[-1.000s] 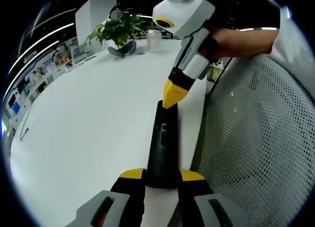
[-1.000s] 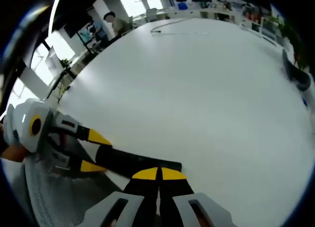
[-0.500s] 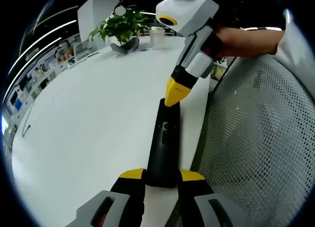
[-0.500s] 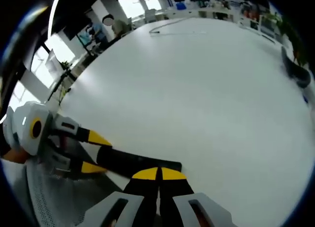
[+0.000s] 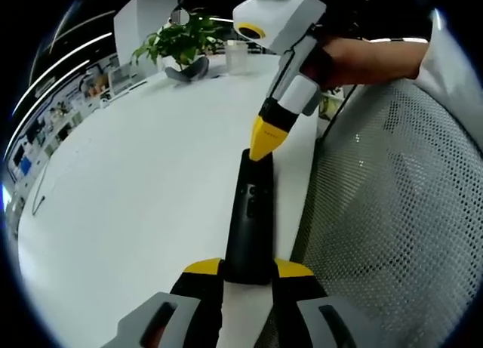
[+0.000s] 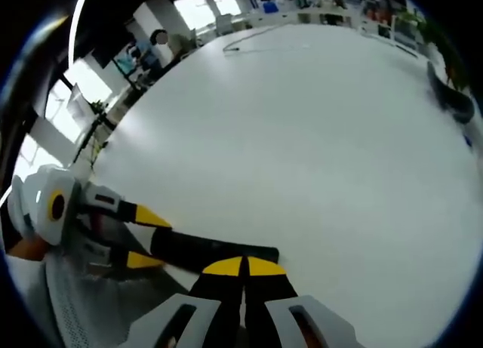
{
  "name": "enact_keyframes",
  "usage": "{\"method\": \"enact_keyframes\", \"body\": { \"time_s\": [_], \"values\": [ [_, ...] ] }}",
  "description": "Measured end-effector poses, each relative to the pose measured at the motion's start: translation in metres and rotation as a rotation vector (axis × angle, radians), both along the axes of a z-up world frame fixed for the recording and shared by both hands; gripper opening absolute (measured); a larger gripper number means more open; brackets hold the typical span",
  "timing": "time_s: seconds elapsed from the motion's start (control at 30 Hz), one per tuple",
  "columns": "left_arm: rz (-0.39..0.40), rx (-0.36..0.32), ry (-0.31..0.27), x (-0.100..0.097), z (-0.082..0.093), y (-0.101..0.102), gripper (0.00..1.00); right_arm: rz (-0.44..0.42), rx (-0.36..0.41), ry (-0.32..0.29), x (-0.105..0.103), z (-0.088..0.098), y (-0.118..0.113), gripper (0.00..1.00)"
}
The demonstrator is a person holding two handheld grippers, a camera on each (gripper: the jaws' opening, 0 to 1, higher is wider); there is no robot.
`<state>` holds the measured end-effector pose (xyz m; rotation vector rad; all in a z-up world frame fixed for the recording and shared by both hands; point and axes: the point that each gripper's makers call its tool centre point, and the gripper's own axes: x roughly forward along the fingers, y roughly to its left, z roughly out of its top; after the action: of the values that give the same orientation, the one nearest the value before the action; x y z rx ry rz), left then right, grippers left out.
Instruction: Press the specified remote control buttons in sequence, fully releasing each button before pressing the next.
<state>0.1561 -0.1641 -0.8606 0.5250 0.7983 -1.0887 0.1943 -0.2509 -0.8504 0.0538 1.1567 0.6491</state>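
Note:
A black remote (image 5: 250, 212) lies lengthwise on the white table (image 5: 136, 197). Its near end is clamped between the yellow-tipped jaws of my left gripper (image 5: 249, 269). My right gripper (image 5: 265, 142) comes down from the upper right with its jaws shut into one yellow point. That point sits at the remote's far end, above the small buttons. In the right gripper view my own shut jaws (image 6: 243, 266) hover over the remote (image 6: 215, 251). The left gripper (image 6: 143, 237) holds it from the left.
A potted plant (image 5: 178, 40), a dark curved object (image 5: 189, 72) and a white cup (image 5: 236, 60) stand at the table's far end. A mesh chair back (image 5: 392, 212) lies along the table's right edge. A thin cable (image 6: 253, 34) rests far across the table.
The right gripper's shut tip stays at the remote's far end, shifted only slightly. The left gripper keeps its hold. Both views have moved a little.

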Motion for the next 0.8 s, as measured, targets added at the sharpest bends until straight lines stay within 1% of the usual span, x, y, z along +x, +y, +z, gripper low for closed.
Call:
{"method": "enact_keyframes", "body": {
  "time_s": [0.1,0.2,0.3,0.37,0.5,0.73,0.8],
  "values": [
    [-0.01,-0.002,-0.003,0.0001,0.0001,0.0001,0.23,-0.005,0.005,0.01,-0.0004,0.0008,0.0007,0.0],
    [-0.019,-0.004,-0.005,-0.0002,0.0002,0.0001,0.23,0.026,-0.026,0.001,-0.0022,0.0011,0.0019,0.0],
    [-0.024,-0.006,-0.006,-0.0003,0.0005,-0.0002,0.23,0.031,-0.034,0.0,-0.0023,0.0017,0.0015,0.0],
    [-0.03,-0.008,-0.007,-0.0001,0.0004,-0.0008,0.23,0.025,-0.019,-0.001,-0.0014,0.0043,0.0022,0.0],
    [-0.041,-0.014,-0.01,-0.0002,0.0007,-0.002,0.23,0.012,0.032,0.038,-0.0038,0.0054,0.0066,0.0],
    [-0.049,-0.021,-0.013,0.0002,0.0003,-0.0031,0.23,0.021,0.022,0.041,-0.0055,0.0041,0.007,0.0],
    [-0.049,-0.022,-0.015,0.0002,0.0004,-0.0035,0.23,0.034,0.002,0.041,-0.0067,0.0018,0.0067,0.0]
  ]
}}
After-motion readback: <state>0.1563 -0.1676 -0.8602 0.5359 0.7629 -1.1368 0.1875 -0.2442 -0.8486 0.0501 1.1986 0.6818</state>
